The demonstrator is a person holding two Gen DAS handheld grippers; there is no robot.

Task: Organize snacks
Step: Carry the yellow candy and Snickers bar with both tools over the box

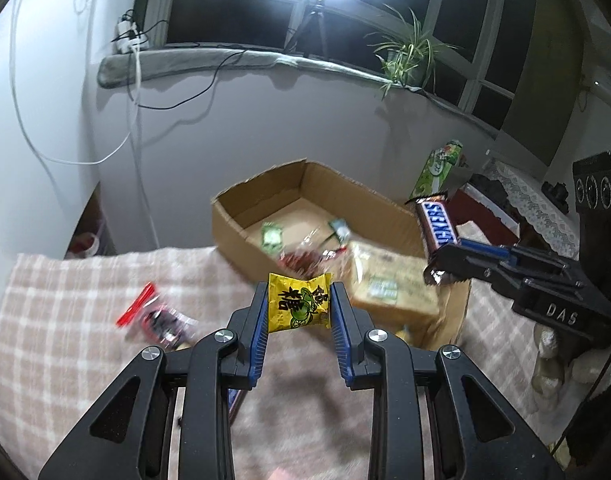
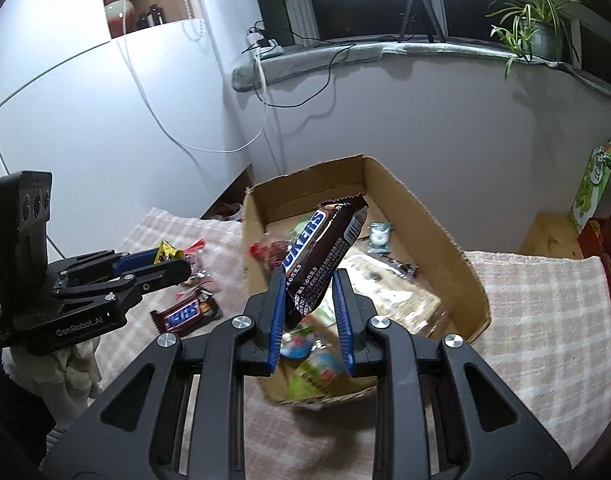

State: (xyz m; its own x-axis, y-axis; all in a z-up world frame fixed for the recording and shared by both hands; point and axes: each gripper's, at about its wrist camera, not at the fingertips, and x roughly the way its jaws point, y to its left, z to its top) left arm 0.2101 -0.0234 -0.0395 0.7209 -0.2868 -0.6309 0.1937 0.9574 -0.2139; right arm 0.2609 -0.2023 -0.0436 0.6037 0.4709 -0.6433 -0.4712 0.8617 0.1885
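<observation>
My left gripper [image 1: 299,300] is shut on a small yellow snack packet [image 1: 299,303] and holds it above the checked cloth, in front of the open cardboard box [image 1: 233,224]. My right gripper [image 2: 310,292] is shut on a brown Snickers bar [image 2: 325,248], held tilted over the cardboard box [image 2: 461,276]. The box holds several snack packets. The right gripper also shows in the left wrist view [image 1: 445,264] with the Snickers bar [image 1: 437,224]. The left gripper shows in the right wrist view [image 2: 173,262] with the yellow packet [image 2: 165,251].
A second Snickers bar [image 2: 185,314] and a red-edged clear packet [image 1: 157,318] lie on the checked cloth [image 1: 85,300] left of the box. A green carton [image 1: 437,170] stands behind the box on the right. A white wall and window sill lie behind.
</observation>
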